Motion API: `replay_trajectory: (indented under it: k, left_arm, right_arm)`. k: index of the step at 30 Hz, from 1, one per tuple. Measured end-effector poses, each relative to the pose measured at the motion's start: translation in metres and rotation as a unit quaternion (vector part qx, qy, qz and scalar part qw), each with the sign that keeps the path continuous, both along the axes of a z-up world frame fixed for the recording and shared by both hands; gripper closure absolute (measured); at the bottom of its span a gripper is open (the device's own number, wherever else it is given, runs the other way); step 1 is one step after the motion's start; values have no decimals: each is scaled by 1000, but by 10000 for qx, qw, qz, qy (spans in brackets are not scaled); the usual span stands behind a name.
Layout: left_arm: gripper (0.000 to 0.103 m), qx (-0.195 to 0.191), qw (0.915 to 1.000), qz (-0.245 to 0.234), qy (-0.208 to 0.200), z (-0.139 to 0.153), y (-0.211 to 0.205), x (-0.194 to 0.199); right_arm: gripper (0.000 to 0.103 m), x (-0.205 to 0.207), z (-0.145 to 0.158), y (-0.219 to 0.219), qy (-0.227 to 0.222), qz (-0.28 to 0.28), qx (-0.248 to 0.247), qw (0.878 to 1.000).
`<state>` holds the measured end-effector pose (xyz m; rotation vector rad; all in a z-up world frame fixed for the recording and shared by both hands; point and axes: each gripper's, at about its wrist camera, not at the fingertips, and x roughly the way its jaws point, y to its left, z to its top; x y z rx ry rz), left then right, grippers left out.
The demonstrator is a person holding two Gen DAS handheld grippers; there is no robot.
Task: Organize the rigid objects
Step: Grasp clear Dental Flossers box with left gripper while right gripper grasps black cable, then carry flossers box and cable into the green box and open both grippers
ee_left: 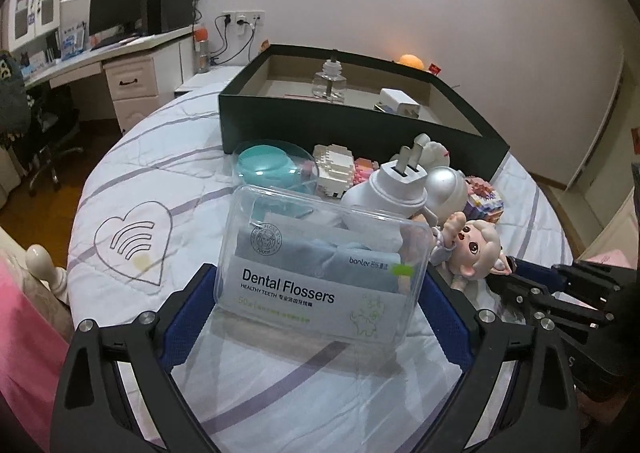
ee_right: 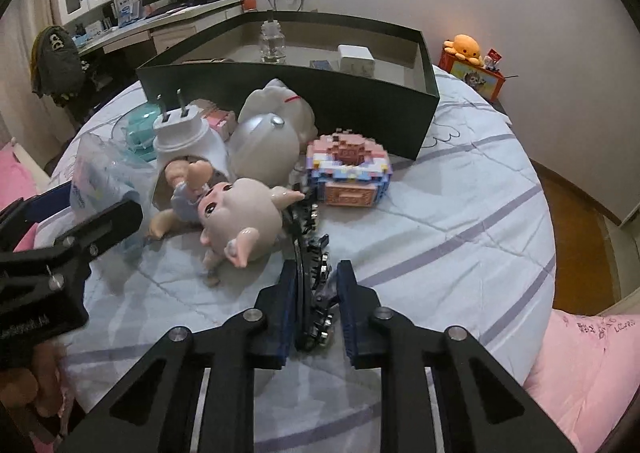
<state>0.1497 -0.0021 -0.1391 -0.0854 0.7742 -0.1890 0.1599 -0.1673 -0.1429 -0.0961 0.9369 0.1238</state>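
My left gripper (ee_left: 320, 293) is shut on a clear Dental Flossers box (ee_left: 320, 265), its blue pads against the box's two sides. My right gripper (ee_right: 316, 301) has its fingers around a black hair clip (ee_right: 310, 273) that lies on the bed; the left pad touches it and a gap shows on the right. A pile lies beyond: a pig-eared doll (ee_right: 236, 217), a white plug device (ee_left: 390, 185), a silver dome toy (ee_right: 264, 145), a teal case (ee_left: 264, 163) and a pink brick model (ee_right: 348, 173). The dark green box (ee_left: 360, 125) behind holds a glass bottle (ee_left: 329, 81) and a white adapter (ee_left: 400, 101).
Everything lies on a white striped bedspread (ee_left: 160, 181). A desk with monitor (ee_left: 116, 9) stands far left. An orange octopus plush (ee_right: 466, 47) sits on a red box at the far right. Pink bedding (ee_right: 580, 357) borders the near right edge.
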Motion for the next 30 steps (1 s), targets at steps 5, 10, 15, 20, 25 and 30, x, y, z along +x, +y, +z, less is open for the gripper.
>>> replay_trajectory:
  k: [5, 10, 15, 20, 25, 30]
  left_arm:
    - [6, -43, 9997, 176, -145, 12, 13, -9]
    - [6, -61, 9990, 265, -362, 32, 20, -17]
    - [6, -58, 9982, 242, -542, 52, 22, -20]
    - [6, -64, 9974, 237, -679, 72, 21, -9]
    - [6, -29, 9964, 239, -818, 91, 18, 14]
    - [6, 81, 9957, 175, -909, 107, 10, 49]
  right_arm:
    - [84, -10, 10, -13, -49, -59, 255, 9996]
    - [84, -16, 27, -24, -169, -137, 553, 9982]
    - [84, -21, 51, -29, -406, -68, 785, 9961]
    - [84, -17, 76, -26, -661, 60, 947, 9933]
    - [84, 3, 98, -22, -941, 176, 973, 9906]
    - [84, 33, 115, -16, -1128, 278, 965, 9885]
